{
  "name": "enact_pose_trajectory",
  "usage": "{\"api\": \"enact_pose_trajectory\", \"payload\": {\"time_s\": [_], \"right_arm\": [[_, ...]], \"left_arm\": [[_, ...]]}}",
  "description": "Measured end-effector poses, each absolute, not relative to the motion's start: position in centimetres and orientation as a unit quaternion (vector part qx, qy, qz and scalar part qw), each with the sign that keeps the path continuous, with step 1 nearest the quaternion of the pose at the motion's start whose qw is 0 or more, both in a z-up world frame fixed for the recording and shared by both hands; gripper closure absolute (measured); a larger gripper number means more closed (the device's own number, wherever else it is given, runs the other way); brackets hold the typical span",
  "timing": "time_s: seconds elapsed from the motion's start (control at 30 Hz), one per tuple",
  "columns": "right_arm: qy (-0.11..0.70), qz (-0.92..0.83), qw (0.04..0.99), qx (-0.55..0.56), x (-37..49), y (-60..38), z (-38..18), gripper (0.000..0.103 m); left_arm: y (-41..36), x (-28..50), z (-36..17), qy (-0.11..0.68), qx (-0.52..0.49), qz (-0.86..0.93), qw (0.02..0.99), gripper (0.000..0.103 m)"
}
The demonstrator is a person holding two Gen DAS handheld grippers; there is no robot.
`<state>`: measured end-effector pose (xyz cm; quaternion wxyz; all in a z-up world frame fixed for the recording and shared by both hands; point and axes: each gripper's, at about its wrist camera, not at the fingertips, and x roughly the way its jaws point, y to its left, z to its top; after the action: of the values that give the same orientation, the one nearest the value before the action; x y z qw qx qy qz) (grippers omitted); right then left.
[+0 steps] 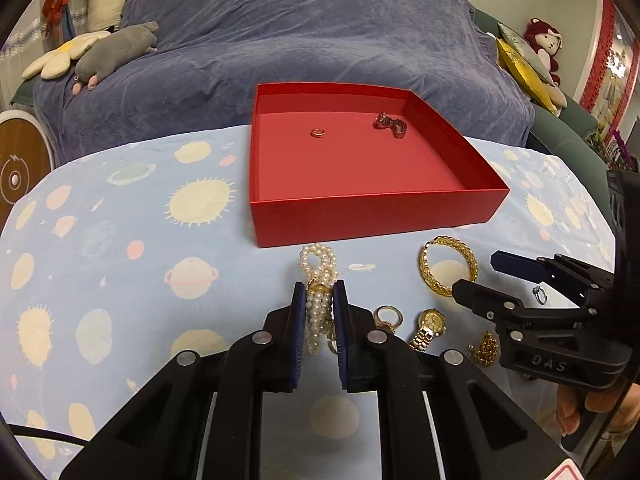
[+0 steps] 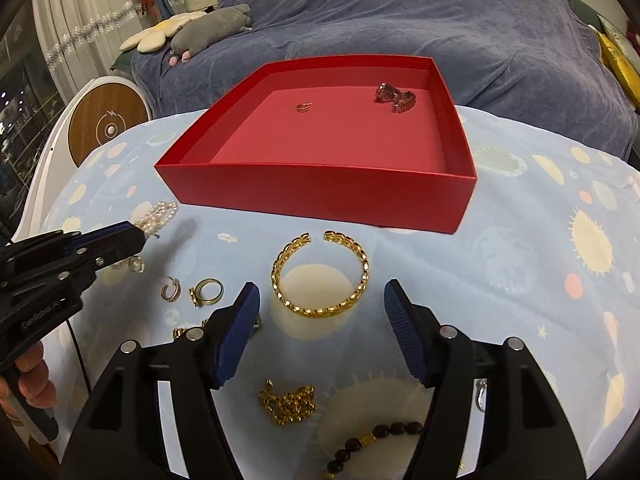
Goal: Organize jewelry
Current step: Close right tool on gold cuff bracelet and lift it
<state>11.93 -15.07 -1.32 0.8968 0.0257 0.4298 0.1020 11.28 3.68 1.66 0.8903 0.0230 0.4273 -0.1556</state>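
The left gripper (image 1: 320, 292), in the lower centre of the left wrist view, has its blue pads pressed against a pearl bracelet (image 1: 319, 280); the strands run between the pads and loop out beyond the fingertips toward the red box (image 1: 372, 212). In the right wrist view the same gripper enters from the left edge, with the pearls showing at its tip. The right gripper (image 2: 322, 300) occupies the lower centre of the right wrist view with its jaws spread wide and nothing between the pads. Just beyond its fingertips, on the blue planet-print cloth (image 2: 520, 220), lies an open gold cuff bracelet (image 2: 320, 276), not touched by either pad. The red box sits in the upper centre of both views, resting on the cloth; inside it, near the far wall, are a small gold ring (image 2: 305, 107) and a pinkish metal watch band (image 2: 395, 98), well apart from each other. To the left of the cuff in the right wrist view lie a hoop earring (image 2: 172, 289) and a gold ring (image 2: 207, 292), near each other. Between the right gripper's arms, at the bottom of the frame, lie a gold chain (image 2: 286, 400) and a dark bead bracelet (image 2: 376, 440). A gold watch (image 1: 428, 326) lies right of the left gripper in the left wrist view.
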Motion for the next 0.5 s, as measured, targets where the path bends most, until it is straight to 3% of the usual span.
{"api": "enact_pose_trajectory", "payload": {"time_s": [0.23,0.33,0.5], "right_arm": [[0.434,0.097,0.895,-0.002,12.8,-13.8,-2.6,0.036],[0.431,0.092,0.898,-0.021,12.6,-13.6,-2.6,0.048],[0.431,0.099,0.897,-0.01,12.2,-14.0,-2.5,0.049]], "left_arm": [[4.3,11.4,1.7,0.428,0.022,-0.148,0.891,0.092],[4.2,11.4,1.7,0.43,0.023,-0.149,0.89,0.092],[4.1,11.3,1.5,0.43,0.029,-0.149,0.89,0.092]]}}
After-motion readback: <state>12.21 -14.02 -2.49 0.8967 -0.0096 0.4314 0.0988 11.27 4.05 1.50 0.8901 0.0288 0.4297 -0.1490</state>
